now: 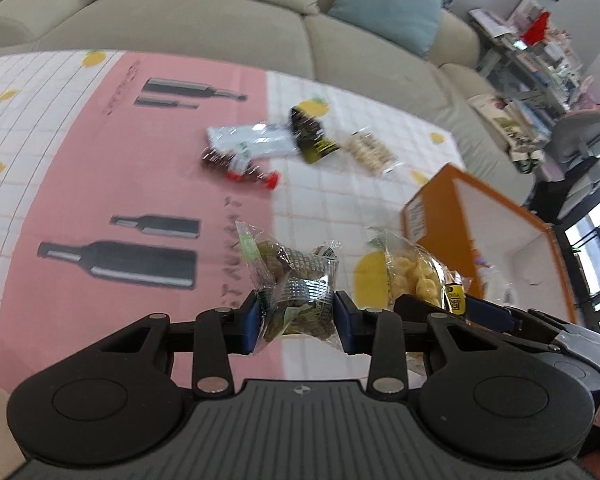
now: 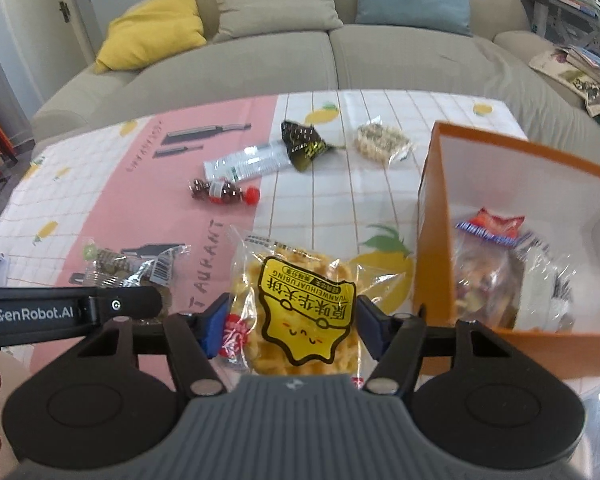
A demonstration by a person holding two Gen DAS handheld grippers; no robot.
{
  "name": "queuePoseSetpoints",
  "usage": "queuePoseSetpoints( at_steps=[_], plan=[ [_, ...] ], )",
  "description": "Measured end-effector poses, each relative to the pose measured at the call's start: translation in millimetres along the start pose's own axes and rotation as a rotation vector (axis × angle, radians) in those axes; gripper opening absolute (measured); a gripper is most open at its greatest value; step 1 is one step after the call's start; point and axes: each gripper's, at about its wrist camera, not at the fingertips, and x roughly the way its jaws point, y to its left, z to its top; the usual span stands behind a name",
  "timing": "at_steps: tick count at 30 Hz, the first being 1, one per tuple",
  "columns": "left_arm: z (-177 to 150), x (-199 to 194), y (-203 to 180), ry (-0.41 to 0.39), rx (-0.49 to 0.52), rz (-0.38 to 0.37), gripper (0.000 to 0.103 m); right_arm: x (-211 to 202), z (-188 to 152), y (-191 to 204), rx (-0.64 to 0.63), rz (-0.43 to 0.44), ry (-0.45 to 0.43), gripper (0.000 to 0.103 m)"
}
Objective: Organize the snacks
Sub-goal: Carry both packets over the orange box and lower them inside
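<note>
My left gripper (image 1: 296,316) is shut on a clear snack bag with green and silver contents (image 1: 296,284), held just above the table. My right gripper (image 2: 290,326) is shut on a yellow waffle packet (image 2: 300,312), just left of the orange box (image 2: 432,240). The waffle packet also shows in the left wrist view (image 1: 412,276), and the green bag in the right wrist view (image 2: 128,268). The orange box (image 1: 440,216) holds several wrapped snacks (image 2: 496,264).
On the pink and white tablecloth (image 2: 324,204) lie a red candy pack (image 2: 224,194), a white packet (image 2: 252,162), a dark packet (image 2: 304,142) and a beige cracker pack (image 2: 382,140). A beige sofa (image 2: 340,56) stands behind the table. Cluttered shelves (image 1: 540,60) are at right.
</note>
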Motion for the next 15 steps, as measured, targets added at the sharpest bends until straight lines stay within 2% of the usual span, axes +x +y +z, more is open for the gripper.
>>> queuePoseSetpoints(
  at_steps=[9,15],
  plan=[
    [14.9,-14.9,-52.3,-0.041,0.086,-0.107,0.041,-43.4,18.8,-32.8,-0.026,0.019,-0.055,0.061],
    [29.9,-9.2,-101.6,-0.045,0.184,-0.183,0.041,-74.5,34.2,-77.3,-0.003,-0.004,-0.083,0.060]
  ],
)
